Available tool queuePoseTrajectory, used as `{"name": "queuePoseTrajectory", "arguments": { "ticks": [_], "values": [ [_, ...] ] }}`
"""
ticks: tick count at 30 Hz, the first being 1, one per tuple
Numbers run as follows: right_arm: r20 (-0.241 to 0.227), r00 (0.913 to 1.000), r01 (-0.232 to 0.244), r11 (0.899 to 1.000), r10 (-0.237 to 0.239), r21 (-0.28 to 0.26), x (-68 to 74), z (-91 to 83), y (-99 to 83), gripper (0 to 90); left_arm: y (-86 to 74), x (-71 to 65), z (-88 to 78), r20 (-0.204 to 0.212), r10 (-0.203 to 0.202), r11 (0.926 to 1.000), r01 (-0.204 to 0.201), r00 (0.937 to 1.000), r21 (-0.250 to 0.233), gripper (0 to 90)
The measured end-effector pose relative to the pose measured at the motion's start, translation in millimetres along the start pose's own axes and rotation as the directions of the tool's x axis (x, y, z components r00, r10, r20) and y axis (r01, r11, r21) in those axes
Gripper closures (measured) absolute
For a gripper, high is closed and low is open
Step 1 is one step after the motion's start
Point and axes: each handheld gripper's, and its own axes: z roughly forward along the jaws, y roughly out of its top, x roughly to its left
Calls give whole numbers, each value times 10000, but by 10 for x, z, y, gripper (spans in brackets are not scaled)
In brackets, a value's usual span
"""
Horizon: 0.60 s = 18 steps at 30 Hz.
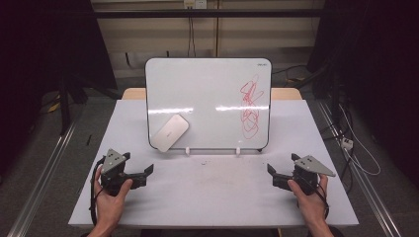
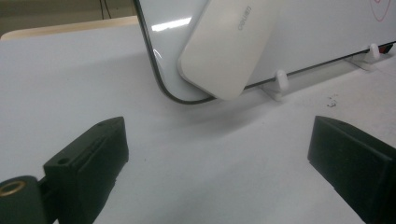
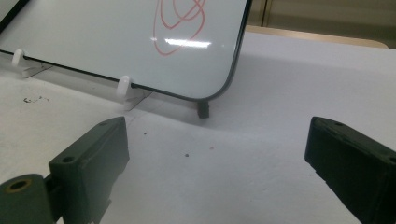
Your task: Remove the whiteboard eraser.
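Seemingly at rest, the left claw (image 1: 146, 174) sits low over the front left part of the pale grey bench (image 1: 212, 197), its jaws spread wide with nothing between them and aimed toward the board's lower left corner. That aim makes sense: the flat, cream-white, rounded-rectangle plastic eraser (image 1: 170, 132) clings there, tilted on a diagonal, its lower end overhanging the board's bottom left corner. It probably holds on by a magnet, since nothing props it up. In the left gripper view the eraser (image 2: 226, 44) shows a smooth matte face with faint embossed lettering near its upper end.

Behind it, the glossy white dry-erase board with a thin dark rim and rounded corners (image 1: 210, 101) stands leaning back on small white clip feet (image 1: 188, 150), which keeps its face turned to the person. Ceiling lights glare across it. On its right half runs a looping red marker scribble (image 1: 250, 106), well apart from the eraser; wiping it off looks like the job ahead.

Farther right, the right claw (image 1: 271, 174) mirrors the left, low over the front right of the bench, jaws likewise wide apart and empty, facing the board's lower right corner (image 3: 219, 93).
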Motion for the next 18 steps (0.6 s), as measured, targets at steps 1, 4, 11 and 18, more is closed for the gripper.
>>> {"name": "queuePoseTrajectory", "arguments": {
  "ticks": [1, 4, 11, 18],
  "values": [
    [-20, 10000, -8, 10000, 8, 1, 0, 1, 0, 64, 3, -1, -1, -10, 38, 10000, -38, 10000, 2, 52],
    [-61, 10000, -27, 10000, 27, 9, -2, 3, -2, 63, 11, -13, 4, 35, 20, 10000, -20, 10000, 20, 55],
    [-167, 9998, -83, 10000, 84, 55, -9, 12, -3, 63, 16, -25, 50, 94, 70, 9998, -72, 9999, 160, 66],
    [-225, 9997, -74, 9999, 76, 108, -2, 24, -1, 62, 77, -36, 91, 226, 111, 9993, -119, 9997, 367, 70]
  ]
}}
